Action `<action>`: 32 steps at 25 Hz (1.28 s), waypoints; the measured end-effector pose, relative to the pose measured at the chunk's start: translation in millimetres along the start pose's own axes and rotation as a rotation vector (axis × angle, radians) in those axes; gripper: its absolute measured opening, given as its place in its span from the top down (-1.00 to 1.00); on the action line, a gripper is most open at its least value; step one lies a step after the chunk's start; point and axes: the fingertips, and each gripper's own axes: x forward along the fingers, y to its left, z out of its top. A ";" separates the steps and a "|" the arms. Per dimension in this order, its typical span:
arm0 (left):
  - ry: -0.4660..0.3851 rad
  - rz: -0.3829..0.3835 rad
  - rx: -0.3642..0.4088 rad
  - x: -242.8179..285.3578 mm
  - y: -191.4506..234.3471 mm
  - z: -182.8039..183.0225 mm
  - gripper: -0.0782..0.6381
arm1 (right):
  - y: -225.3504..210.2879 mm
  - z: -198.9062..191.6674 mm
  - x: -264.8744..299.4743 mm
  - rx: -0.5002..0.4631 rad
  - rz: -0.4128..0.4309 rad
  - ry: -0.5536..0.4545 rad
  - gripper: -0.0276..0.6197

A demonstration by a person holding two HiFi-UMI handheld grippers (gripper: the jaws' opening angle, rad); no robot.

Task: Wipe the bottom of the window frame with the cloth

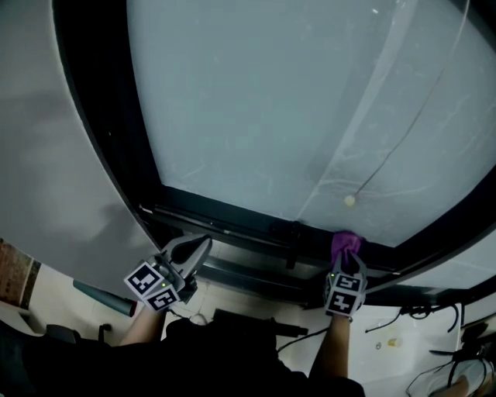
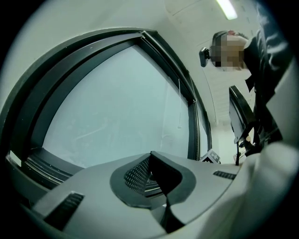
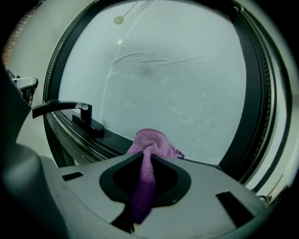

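Just one cloth (image 3: 150, 144) (in right gripper (image 3: 148, 158)).

Probably an office or lab: large black-framed window (image 1: 271, 101), ceiling strip light (image 2: 226, 8), loose cables (image 1: 418, 312).

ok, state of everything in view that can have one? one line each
right tongs, shut on the purple cloth
purple cloth, bunched, front end resting on the bottom frame rail
left tongs, shut, nothing between them
window handle, lying level along the rail
window, looks closed, glass hazy
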 end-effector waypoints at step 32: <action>0.008 0.017 0.000 -15.8 -0.2 -2.0 0.79 | 72.0 27.2 0.7 -0.035 0.203 -0.041 0.74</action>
